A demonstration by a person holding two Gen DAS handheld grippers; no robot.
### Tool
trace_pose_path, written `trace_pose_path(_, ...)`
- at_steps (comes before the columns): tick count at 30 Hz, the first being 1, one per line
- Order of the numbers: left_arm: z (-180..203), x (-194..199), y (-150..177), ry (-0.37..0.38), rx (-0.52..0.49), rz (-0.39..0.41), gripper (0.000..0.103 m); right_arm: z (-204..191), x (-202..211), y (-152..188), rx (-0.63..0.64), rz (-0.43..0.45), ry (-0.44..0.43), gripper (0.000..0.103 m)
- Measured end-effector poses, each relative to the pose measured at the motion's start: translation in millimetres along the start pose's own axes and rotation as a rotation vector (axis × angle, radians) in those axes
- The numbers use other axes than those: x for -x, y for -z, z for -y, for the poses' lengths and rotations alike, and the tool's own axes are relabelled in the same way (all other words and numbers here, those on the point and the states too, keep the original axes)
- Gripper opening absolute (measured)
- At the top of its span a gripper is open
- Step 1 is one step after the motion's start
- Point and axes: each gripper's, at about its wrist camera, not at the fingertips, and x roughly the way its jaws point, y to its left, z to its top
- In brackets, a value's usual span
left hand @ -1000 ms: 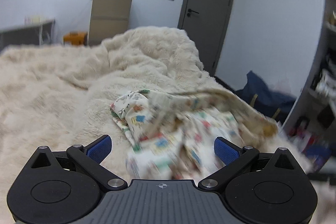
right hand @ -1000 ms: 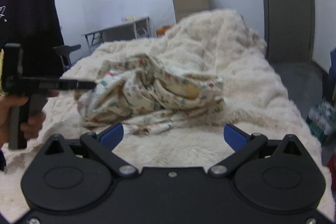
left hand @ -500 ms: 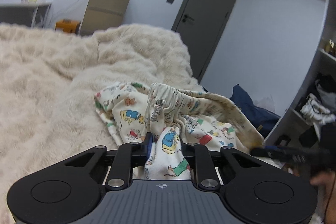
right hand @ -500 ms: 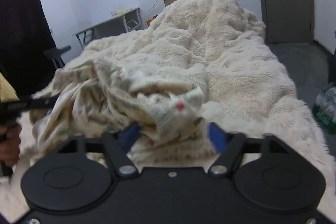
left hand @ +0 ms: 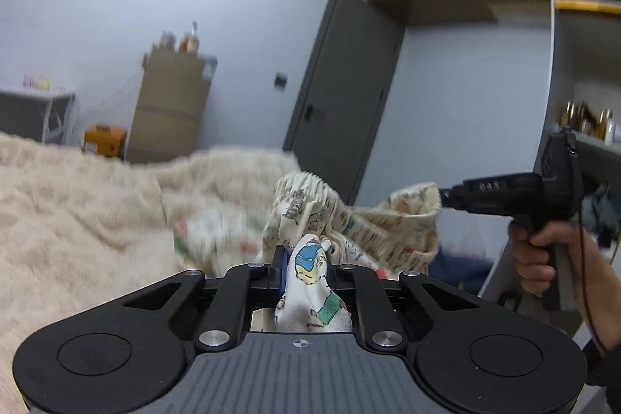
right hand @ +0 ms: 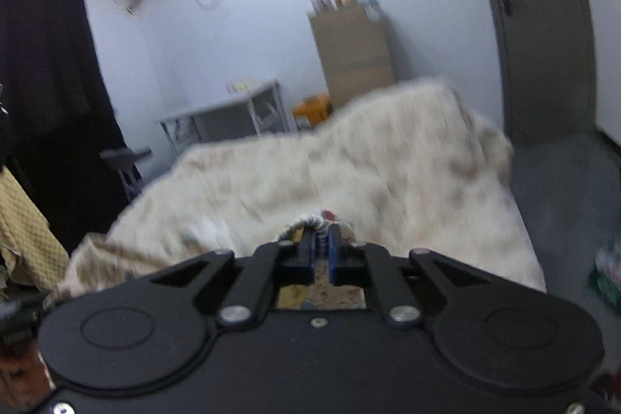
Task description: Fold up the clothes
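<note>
Both grippers pinch 1 printed garment (left hand: 349,220), lifted above the fluffy blanket (left hand: 77,212). Left gripper (left hand: 306,264) clamps a cartoon-print fold; right gripper (right hand: 321,251), jaws just closed, grips the elastic edge. Fabric spans left-to-right between them, sagging.

Your bed (left hand: 77,204) under a shaggy cream blanket (right hand: 349,173), rumpled and heaped at the far end, part of the printed garment (left hand: 217,235) trailing onto it
</note>
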Motion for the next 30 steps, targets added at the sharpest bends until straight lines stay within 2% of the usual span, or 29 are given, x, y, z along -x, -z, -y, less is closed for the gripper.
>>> trace_pose_path(4,12,48,-35,-0.014,-0.057,0.137,0.011,-13,21,-43,0.022,0.138,-0.087,0.005)
trace_pose_path(6,37,71,-44,0.051,-0.131,0.167,0.011,-5,32,-50,0.019,0.198,-0.104,0.005)
trace_pose_path(8,67,77,-40,0.128,-0.205,0.143,0.011,20,39,-40,-0.004,0.201,-0.104,0.005)
trace_pose_path(10,101,70,-28,0.213,-0.271,0.079,0.014,47,38,-25,-0.03,0.159,-0.069,0.006)
trace_pose_path(11,119,55,-12,0.268,-0.283,0.005,0.017,60,36,-13,-0.036,0.126,-0.042,0.006)
trace_pose_path(13,156,24,19,0.379,-0.302,-0.147,0.045,110,21,39,-0.048,-0.044,0.086,0.023)
trace_pose_path(14,169,2,41,0.403,-0.326,-0.257,0.046,135,13,64,-0.055,-0.129,0.148,0.026)
trace_pose_path(15,183,-20,64,0.424,-0.349,-0.368,0.046,150,9,83,-0.086,-0.189,0.174,0.027)
trace_pose_path(17,183,-35,77,0.383,-0.365,-0.412,0.046,174,9,122,-0.129,-0.274,0.218,0.027)
trace_pose_path(18,176,-34,73,0.37,-0.354,-0.4,0.05,183,12,141,-0.143,-0.3,0.236,0.027)
trace_pose_path(19,171,-33,68,0.365,-0.344,-0.385,0.061,192,16,160,-0.154,-0.325,0.255,0.03)
trace_pose_path(21,151,-17,45,0.318,-0.32,-0.3,0.077,189,32,177,-0.1,-0.324,0.311,0.035)
trace_pose_path(22,141,-9,33,0.295,-0.307,-0.256,0.079,178,38,178,-0.078,-0.315,0.288,0.039)
trace_pose_path(23,127,-3,24,0.232,-0.31,-0.221,0.079,167,45,179,-0.057,-0.307,0.265,0.042)
trace_pose_path(24,113,2,14,0.168,-0.313,-0.185,0.079,156,50,180,-0.034,-0.298,0.241,0.049)
trace_pose_path(26,92,4,0,0.075,-0.293,-0.164,0.08,121,54,170,0.047,-0.278,0.169,0.058)
trace_pose_path(27,74,1,-3,0.031,-0.254,-0.178,0.08,104,55,166,0.086,-0.269,0.133,0.063)
trace_pose_path(28,59,-4,-1,0.025,-0.224,-0.21,0.08,92,54,163,0.105,-0.263,0.11,0.063)
trace_pose_path(29,45,-10,1,0.02,-0.194,-0.242,0.08,67,56,158,0.143,-0.252,0.044,0.064)
trace_pose_path(30,36,-15,5,0.036,-0.191,-0.278,0.08,50,62,153,0.161,-0.25,-0.002,0.069)
